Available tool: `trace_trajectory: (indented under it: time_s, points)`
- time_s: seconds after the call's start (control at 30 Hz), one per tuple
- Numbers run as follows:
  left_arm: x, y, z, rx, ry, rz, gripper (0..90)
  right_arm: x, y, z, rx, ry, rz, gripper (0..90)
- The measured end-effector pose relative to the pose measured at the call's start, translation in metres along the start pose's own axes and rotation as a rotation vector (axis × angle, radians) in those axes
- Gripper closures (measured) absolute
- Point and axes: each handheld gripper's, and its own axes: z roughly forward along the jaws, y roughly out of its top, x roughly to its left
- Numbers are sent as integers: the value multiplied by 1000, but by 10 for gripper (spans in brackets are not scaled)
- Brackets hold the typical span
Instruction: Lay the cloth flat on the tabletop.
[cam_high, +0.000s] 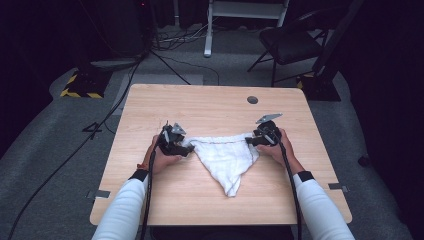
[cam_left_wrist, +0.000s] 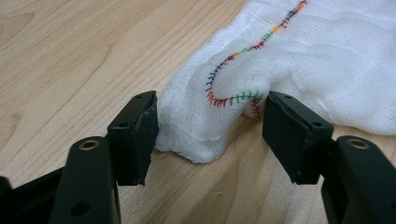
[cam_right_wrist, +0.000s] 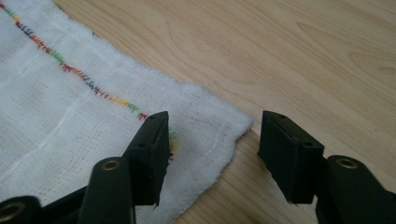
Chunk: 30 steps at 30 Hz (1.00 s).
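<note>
White cloth (cam_high: 226, 156), corners between open jaws of left gripper (cam_high: 186, 148) and right gripper (cam_high: 250, 141), unheld; at 9 o'clock corner bunched, may slip if closed badly.

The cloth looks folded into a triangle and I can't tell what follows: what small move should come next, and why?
Probably draw both claws back. The left claw and right claw stand open at the top corners of the white cloth, which lies flat on the table, so neither grips it.
</note>
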Motion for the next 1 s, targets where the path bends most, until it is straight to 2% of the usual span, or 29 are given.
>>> trace_trajectory:
  time_s: [0.03,0.17,0.23,0.3,0.33,0.37,0.47,0.53,0.7,0.73,0.9,1.0]
  points:
    - [0,0,0,-1,3,4,402,0,0,0,0,-1,10,470]
    - [1,-1,-2,-5,9,7,566,5,-1,-1,-24,26,-16,710]
    - [2,-1,-3,-3,-4,16,664,8,-1,0,-32,24,-38,769]
    - [2,0,-3,-2,2,22,769,12,-1,-1,-35,13,-59,828]
    - [2,-1,-4,-1,1,28,789,13,-1,-2,-44,1,-68,843]
    - [2,-1,-5,0,-8,33,801,13,-1,-3,-52,2,-72,851]
    - [2,2,-10,-25,3,44,815,15,2,-13,-98,-4,-85,866]
    - [2,5,-17,-63,-2,40,816,16,5,-23,-135,-10,-93,869]
    - [-4,14,-37,-138,23,86,820,21,15,-49,-218,-27,-122,873]
    - [-5,16,-42,-153,17,79,820,22,17,-56,-236,-31,-126,873]
    - [-10,30,-68,-247,32,98,821,27,28,-87,-308,-65,-163,875]
    - [-15,38,-82,-282,46,112,821,29,31,-104,-346,-82,-173,876]
